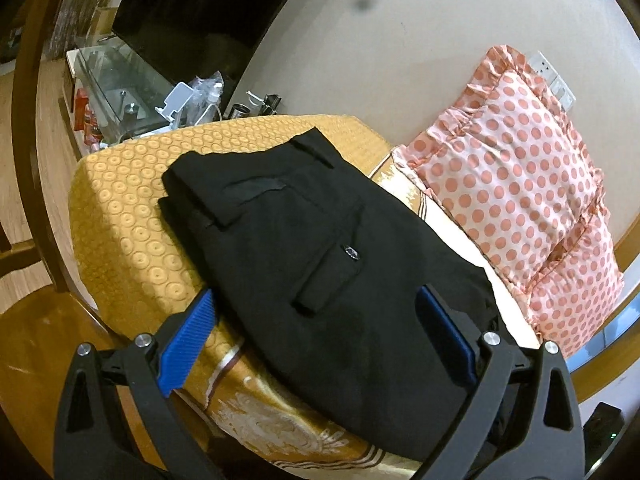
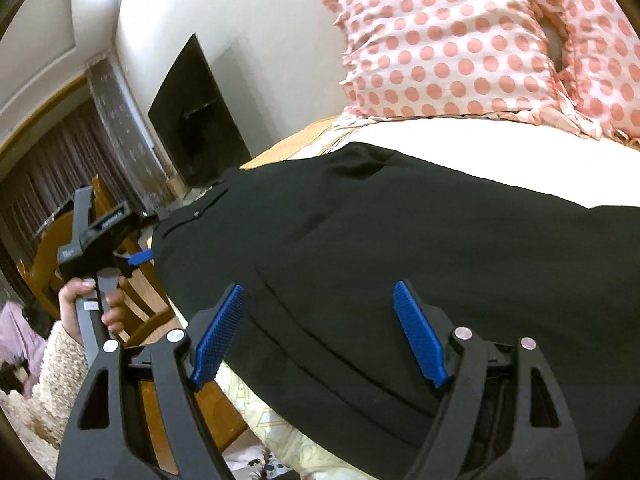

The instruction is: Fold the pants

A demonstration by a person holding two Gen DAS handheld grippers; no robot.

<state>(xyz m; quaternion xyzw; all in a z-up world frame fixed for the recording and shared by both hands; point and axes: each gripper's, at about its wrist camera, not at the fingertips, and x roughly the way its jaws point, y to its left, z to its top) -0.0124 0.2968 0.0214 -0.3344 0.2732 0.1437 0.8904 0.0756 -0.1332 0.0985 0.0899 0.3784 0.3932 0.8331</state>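
Black pants (image 1: 320, 264) lie folded into a thick stack on a gold patterned bed cover (image 1: 132, 220), waistband and a back pocket facing up. My left gripper (image 1: 316, 300) is open just above the near part of the pants, one blue pad on each side. My right gripper (image 2: 318, 292) is open over the layered edges of the pants (image 2: 360, 240). The left gripper (image 2: 138, 258), held in a hand, shows at the left edge of the right wrist view, beside the pants' waist end.
A pink polka-dot pillow (image 1: 516, 184) lies right of the pants against the wall. A glass TV stand (image 1: 116, 80) with clutter and a dark television stands beyond the bed. Wooden chairs (image 2: 136, 312) stand by the bed's left side.
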